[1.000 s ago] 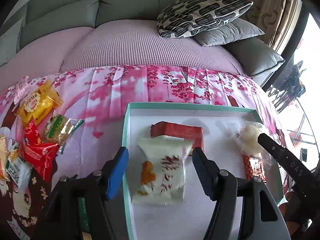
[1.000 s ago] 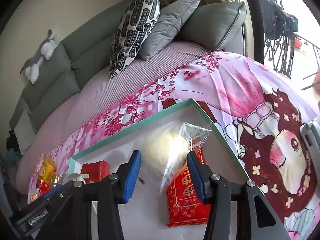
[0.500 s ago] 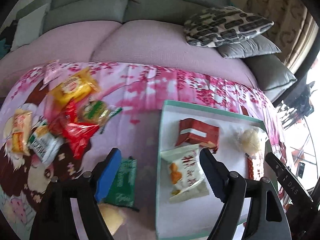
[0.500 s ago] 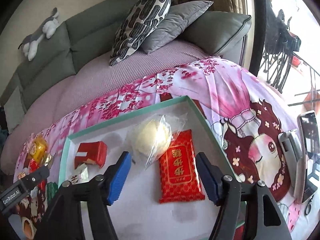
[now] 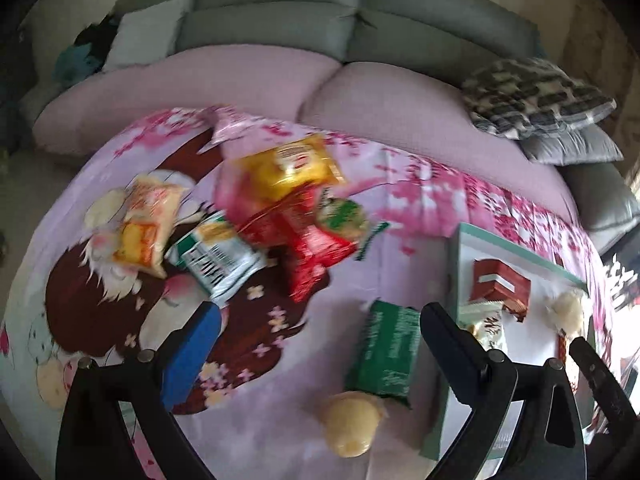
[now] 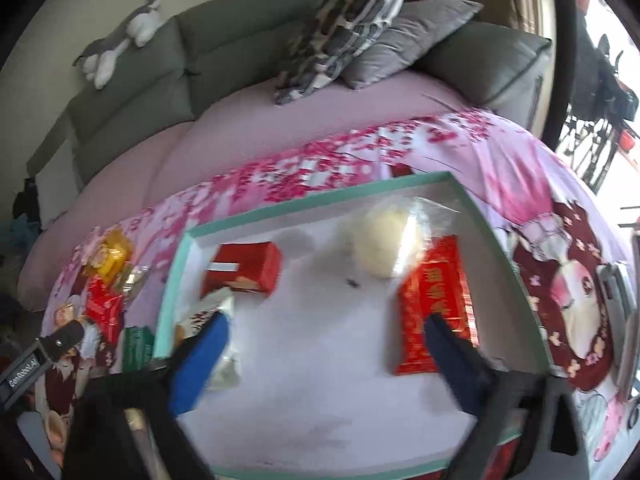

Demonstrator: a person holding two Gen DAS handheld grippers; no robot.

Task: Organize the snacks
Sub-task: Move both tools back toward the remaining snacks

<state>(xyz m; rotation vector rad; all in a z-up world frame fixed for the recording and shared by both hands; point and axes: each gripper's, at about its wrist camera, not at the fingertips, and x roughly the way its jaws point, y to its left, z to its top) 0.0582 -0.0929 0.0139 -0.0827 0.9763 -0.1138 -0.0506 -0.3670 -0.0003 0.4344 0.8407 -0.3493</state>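
Observation:
My left gripper [image 5: 320, 340] hangs over the pink cloth left of the tray, its jaws opening wide and gripping nothing. A green packet [image 5: 390, 352] and a pale bun [image 5: 350, 428] lie on the cloth under its gap. Beyond them sits a pile of snack packets [image 5: 280, 216]. My right gripper [image 6: 326, 344] is over the teal-rimmed tray [image 6: 320, 200], jaws opening, only bare tray floor between them. In the tray lie a red box [image 6: 244, 266], a wrapped bun [image 6: 384, 240], a red packet [image 6: 436, 300] and a white packet [image 6: 216, 320].
The cloth covers a low table in front of a grey sofa [image 5: 280, 20] with a pink seat cover. Two pillows [image 6: 360, 28] lean at the sofa's right end and a plush toy [image 6: 120, 40] lies on its back. A flat device [image 6: 616, 292] rests on the cloth right of the tray.
My left gripper swung left off the tray to the cloth beside the pile, leaving the white packet in the tray. My right gripper released the wrapped bun and drew back. Both jaws widened.

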